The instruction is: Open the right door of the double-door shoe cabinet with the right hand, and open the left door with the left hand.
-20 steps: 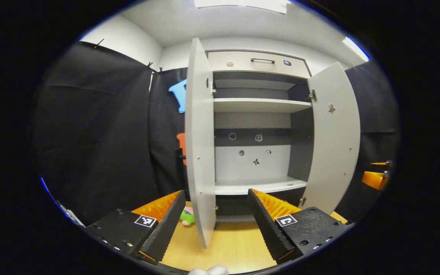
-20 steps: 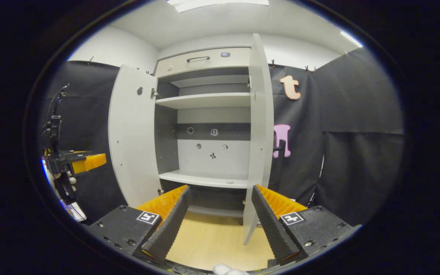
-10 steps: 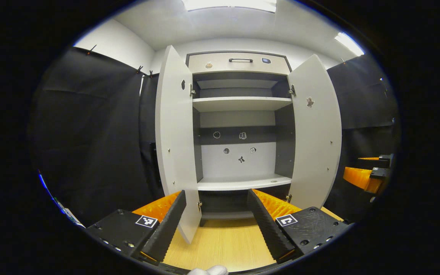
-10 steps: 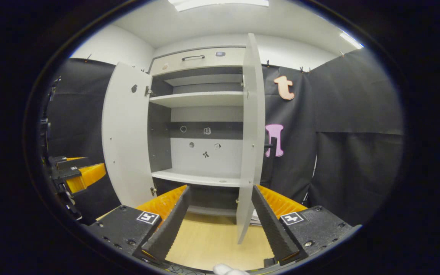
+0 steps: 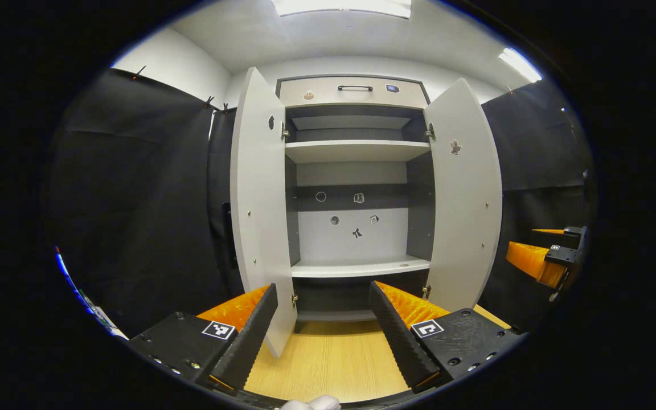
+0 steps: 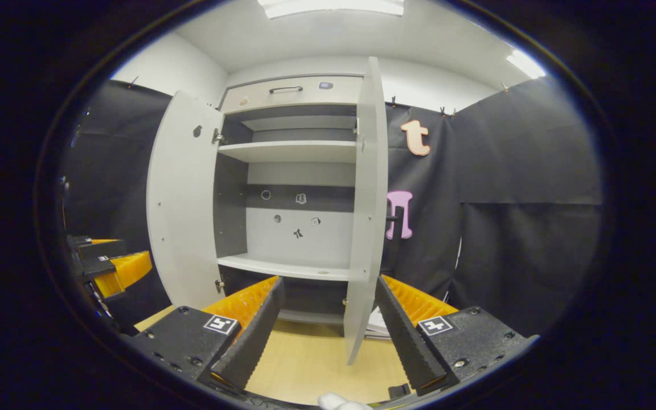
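Left gripper wide apart, holding nothing | right gripper wide too, I hold nothing | shoe cabinet ahead of me, left door and right door both swung out

- You've got black cloth draped to your left and more of it on your right, clipped along the top.
- White wall rises above the cloth, with a white ceiling overhead.
- Bright ceiling light panels glare above you.
- Pale wood-grain floor runs underfoot.
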The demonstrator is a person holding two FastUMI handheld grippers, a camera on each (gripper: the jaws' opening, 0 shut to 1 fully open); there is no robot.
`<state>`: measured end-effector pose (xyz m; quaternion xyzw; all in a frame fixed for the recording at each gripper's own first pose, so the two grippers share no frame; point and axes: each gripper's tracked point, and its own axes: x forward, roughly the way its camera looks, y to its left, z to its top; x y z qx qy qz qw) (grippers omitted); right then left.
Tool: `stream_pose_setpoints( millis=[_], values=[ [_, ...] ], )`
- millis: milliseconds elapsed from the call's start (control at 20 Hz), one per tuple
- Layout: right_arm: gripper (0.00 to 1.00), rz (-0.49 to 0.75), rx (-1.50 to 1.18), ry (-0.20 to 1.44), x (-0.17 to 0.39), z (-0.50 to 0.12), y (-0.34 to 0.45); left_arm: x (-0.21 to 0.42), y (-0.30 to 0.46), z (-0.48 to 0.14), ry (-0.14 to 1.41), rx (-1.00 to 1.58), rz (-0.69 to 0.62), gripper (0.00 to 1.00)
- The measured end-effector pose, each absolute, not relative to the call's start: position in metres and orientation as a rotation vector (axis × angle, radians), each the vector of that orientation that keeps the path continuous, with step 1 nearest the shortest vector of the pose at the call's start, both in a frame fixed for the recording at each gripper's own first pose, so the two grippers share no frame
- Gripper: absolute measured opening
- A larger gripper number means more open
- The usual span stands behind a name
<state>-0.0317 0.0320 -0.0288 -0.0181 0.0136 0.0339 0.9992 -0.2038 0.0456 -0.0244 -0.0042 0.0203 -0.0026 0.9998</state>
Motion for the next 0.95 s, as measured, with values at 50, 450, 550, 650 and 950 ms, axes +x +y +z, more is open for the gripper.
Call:
stream_pose_setpoints(
  millis=[50,450,550,650,950],
  values=[
    [1.00,0.067,-0.035,0.029,-0.032,-0.030,0.032,-0.206,0.044,-0.024,0.038,-0.007,-0.005,1.00],
    [1.00,0.052,-0.020,0.029,-0.027,-0.028,0.025,-0.204,0.045,-0.017,0.019,-0.003,-0.007,0.96],
    [1.00,0.049,-0.017,0.026,-0.025,-0.026,0.025,-0.201,0.045,-0.015,0.018,-0.002,-0.009,0.96],
    [1.00,0.052,-0.015,0.029,-0.024,-0.026,0.027,-0.199,0.046,-0.014,0.018,-0.002,-0.012,0.96],
    [1.00,0.053,-0.022,0.023,-0.020,-0.022,0.031,-0.195,0.047,-0.011,0.014,-0.006,-0.019,0.96]
  ],
)
